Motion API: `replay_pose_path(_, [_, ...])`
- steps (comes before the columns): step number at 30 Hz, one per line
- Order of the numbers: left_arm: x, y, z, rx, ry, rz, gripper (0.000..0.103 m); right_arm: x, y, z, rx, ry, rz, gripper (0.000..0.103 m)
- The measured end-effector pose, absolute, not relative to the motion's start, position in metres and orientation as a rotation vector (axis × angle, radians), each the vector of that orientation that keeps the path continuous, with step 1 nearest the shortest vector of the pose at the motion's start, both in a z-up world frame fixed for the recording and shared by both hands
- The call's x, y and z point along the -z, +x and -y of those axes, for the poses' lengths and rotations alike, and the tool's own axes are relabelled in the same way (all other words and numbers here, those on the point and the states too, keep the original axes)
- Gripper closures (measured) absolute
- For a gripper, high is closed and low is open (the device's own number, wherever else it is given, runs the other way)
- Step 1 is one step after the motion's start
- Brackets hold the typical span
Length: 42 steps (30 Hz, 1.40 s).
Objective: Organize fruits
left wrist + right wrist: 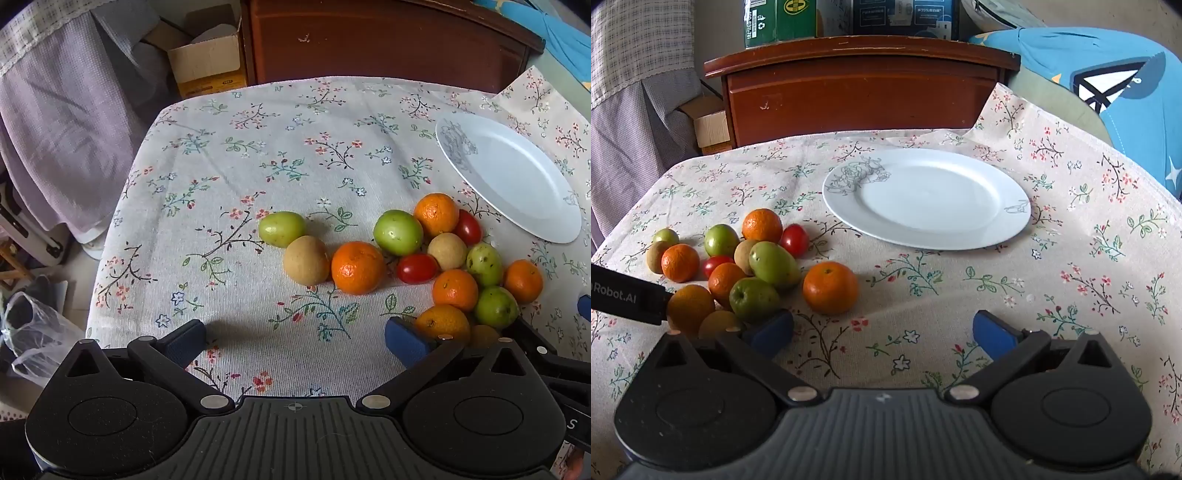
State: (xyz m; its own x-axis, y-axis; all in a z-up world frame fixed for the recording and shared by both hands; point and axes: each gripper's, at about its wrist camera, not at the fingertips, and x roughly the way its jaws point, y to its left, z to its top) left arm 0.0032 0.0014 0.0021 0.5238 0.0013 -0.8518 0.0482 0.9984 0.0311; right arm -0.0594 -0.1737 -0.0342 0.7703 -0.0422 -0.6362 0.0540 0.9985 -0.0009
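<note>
Floral tablecloth (960, 295) covers the table before a dark wooden cabinet (860, 96), and a bare white plate (927, 199) sits on it. Left of the plate lies the fruit pile (738, 266) — oranges, green fruits, cherry tomatoes — with one orange (830, 287) slightly apart. Left gripper (295, 339) and right gripper (882, 332) both hover with jaws wide apart, holding nothing.

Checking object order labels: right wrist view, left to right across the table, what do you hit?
Fruit cluster, leftmost small green fruit → the lone orange sitting apart on the cluster's right → white plate, empty → bare floral tablecloth out to the right edge.
</note>
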Motion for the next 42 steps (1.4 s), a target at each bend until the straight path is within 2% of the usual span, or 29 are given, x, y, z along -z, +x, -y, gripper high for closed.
replay_pose_path(24, [-0.006, -0.027, 0.000, 0.050, 0.059, -1.057, 0.000, 0.010, -0.068, 0.165, 0.063, 0.025, -1.048, 0.001])
replay_pose_path(33, [-0.006, -0.029, 0.000, 0.050, 0.068, -1.069, 0.000, 0.007, -0.040, 0.168, 0.011, -0.005, -1.216, 0.000])
replay_pose_path(42, [-0.011, -0.027, -0.001, 0.013, 0.082, -1.089, 0.000, 0.005, -0.045, 0.166, 0.008, -0.007, -1.180, 0.001])
